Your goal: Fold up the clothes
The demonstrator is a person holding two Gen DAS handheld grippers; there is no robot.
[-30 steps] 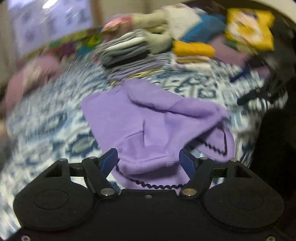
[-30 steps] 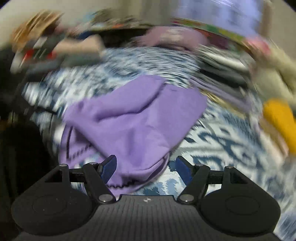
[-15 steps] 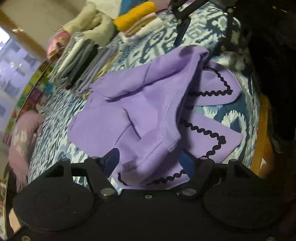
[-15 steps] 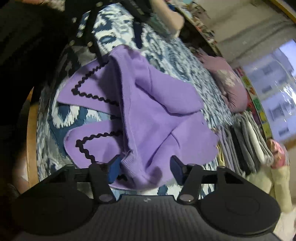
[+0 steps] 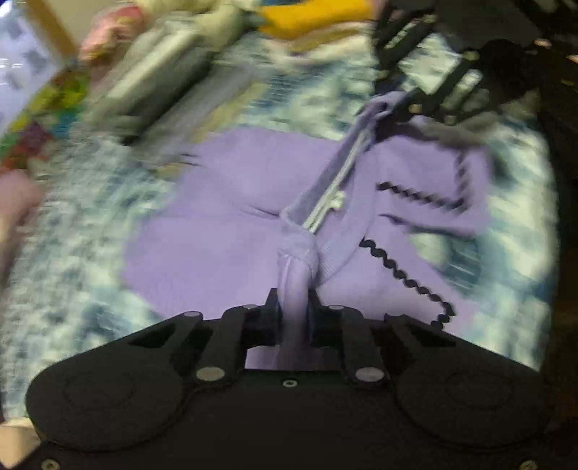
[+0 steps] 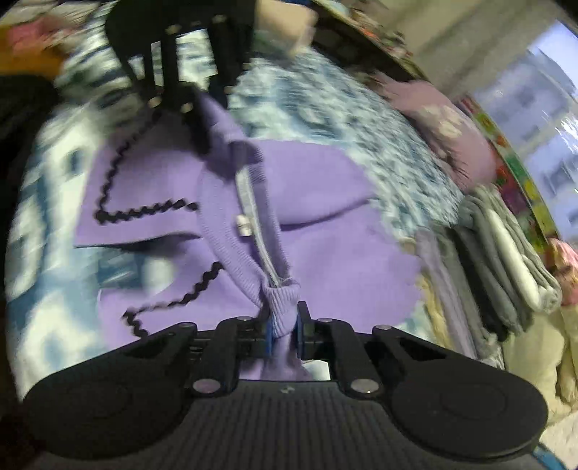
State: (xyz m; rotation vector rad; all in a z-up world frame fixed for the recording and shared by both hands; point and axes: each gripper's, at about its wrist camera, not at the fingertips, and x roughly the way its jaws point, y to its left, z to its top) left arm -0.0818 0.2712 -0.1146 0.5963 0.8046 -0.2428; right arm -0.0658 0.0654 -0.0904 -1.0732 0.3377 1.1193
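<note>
A lilac knit garment (image 5: pixel 224 217) with black zigzag trim (image 5: pixel 404 271) lies on the blue-and-white patterned bedspread (image 5: pixel 72 274). My left gripper (image 5: pixel 293 318) is shut on one end of its ribbed hem. My right gripper (image 6: pixel 283 329) is shut on the other end of that hem; the garment (image 6: pixel 325 246) spreads beyond it. The hem runs taut between both grippers, with a white label on it. Each gripper shows in the other's view: the right one (image 5: pixel 415 105) and the left one (image 6: pixel 195 123). Both views are motion-blurred.
Stacks of folded grey and white clothes (image 6: pixel 505 267) sit at the right of the right wrist view and appear at the upper left in the left wrist view (image 5: pixel 155 86). A yellow folded item (image 5: pixel 314 14) lies at the back. A pink pillow (image 6: pixel 444 126) lies near the window.
Both grippers were open over the garment; now each has shut on an end of the ribbed hem and lifted it taut between them.
</note>
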